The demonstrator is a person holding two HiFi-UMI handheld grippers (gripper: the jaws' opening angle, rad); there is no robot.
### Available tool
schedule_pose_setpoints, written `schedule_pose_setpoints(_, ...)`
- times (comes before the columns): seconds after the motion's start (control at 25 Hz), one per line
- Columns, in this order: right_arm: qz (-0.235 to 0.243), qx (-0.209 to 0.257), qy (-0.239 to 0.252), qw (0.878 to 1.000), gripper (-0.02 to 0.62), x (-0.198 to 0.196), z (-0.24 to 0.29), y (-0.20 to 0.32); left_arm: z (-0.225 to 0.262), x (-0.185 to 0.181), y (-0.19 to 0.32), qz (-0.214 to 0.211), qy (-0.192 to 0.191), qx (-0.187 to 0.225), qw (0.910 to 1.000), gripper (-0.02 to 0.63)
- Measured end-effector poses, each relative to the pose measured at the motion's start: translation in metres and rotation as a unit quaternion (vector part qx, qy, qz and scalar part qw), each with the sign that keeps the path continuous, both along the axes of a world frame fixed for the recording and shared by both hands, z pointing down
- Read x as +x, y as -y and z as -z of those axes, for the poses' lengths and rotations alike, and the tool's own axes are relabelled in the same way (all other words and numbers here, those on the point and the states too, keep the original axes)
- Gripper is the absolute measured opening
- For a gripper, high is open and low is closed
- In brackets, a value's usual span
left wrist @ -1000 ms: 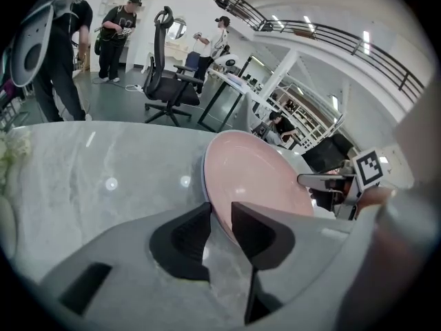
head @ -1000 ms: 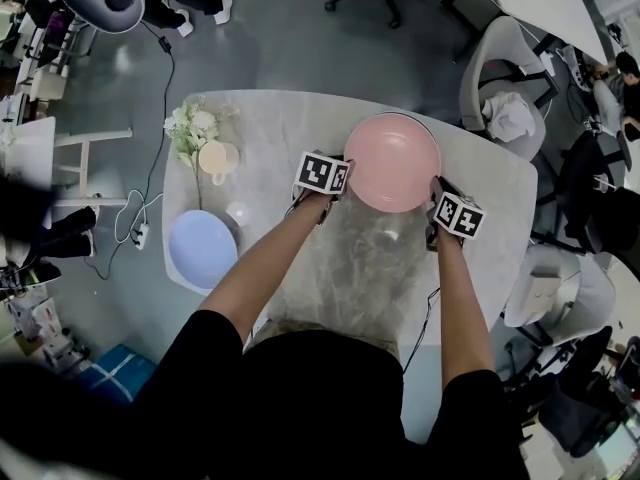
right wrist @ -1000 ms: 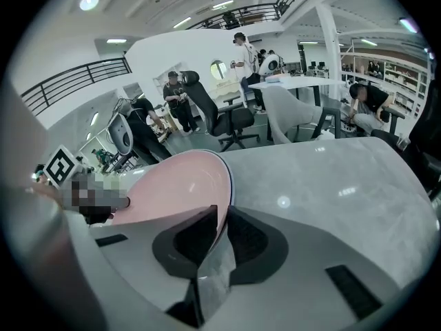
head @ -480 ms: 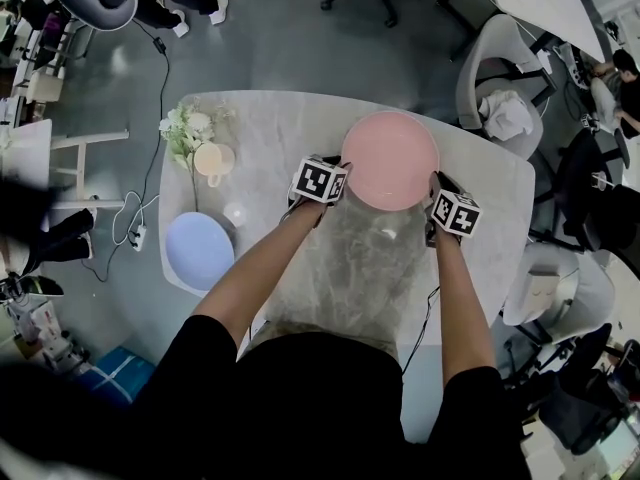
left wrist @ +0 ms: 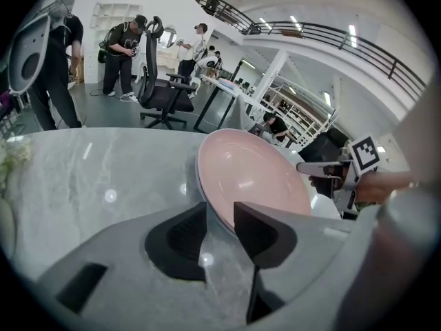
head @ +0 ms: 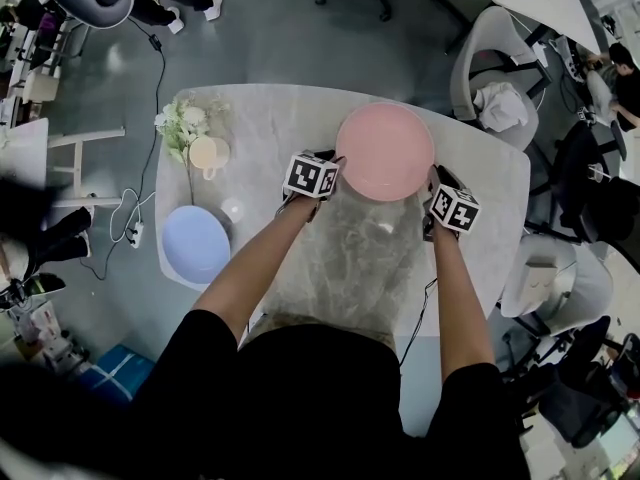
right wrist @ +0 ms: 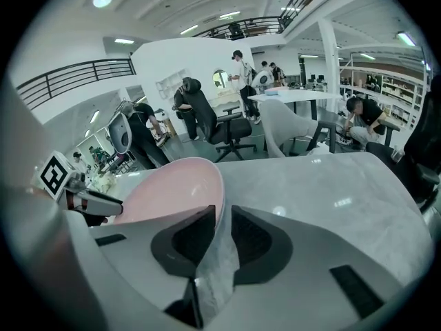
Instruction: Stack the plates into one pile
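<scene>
Only the head view is showing the blue plate [head: 196, 243], lying alone at the desk's [head: 290, 118] eight o'clock edge. The glossy, round pink plate [head: 385, 153] is sitting near one o'clock, where it was a second ago. The left tool [left wrist: 219, 212] at its nine o'clock rim and the right tool [right wrist: 222, 216] at four o'clock are both loosening, with the rim between their parted jaws.

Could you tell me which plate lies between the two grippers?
The pink plate, flanked by the left gripper and right gripper, both jaws opening; the blue plate lies apart at the table's left edge.
</scene>
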State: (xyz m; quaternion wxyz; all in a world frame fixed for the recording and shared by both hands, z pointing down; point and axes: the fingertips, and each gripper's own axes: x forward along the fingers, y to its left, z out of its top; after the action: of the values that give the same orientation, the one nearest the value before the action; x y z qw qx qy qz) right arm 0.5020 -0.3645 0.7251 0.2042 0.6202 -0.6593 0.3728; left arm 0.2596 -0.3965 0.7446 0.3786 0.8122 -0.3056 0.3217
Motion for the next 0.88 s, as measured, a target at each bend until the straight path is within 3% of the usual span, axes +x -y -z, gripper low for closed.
schedule_pose_setpoints(0.2,-0.013,-0.006,0.035,0.999,0.052,0.001,-0.003,-0.014,-0.001,0.0,-0.008,0.005,-0.009,-0.003,0.9999,0.128)
schedule_pose_setpoints(0.36,-0.024,0.019,0.07,0.997,0.052,-0.003,0.003,-0.01,-0.007,0.0,-0.004,0.022,-0.017,-0.007,0.9996,0.13)
schedule_pose_setpoints(0.76,-0.03,0.015,0.078,0.996,0.066,0.003,-0.006,-0.007,-0.011,0.007,0.004,0.055,-0.042,-0.014,0.9975,0.149)
schedule_pose_setpoints(0.88,-0.039,0.015,0.091,0.995,0.066,0.003,-0.005,-0.005,-0.011,0.006,0.008,0.056,-0.034,-0.009,0.9978,0.152)
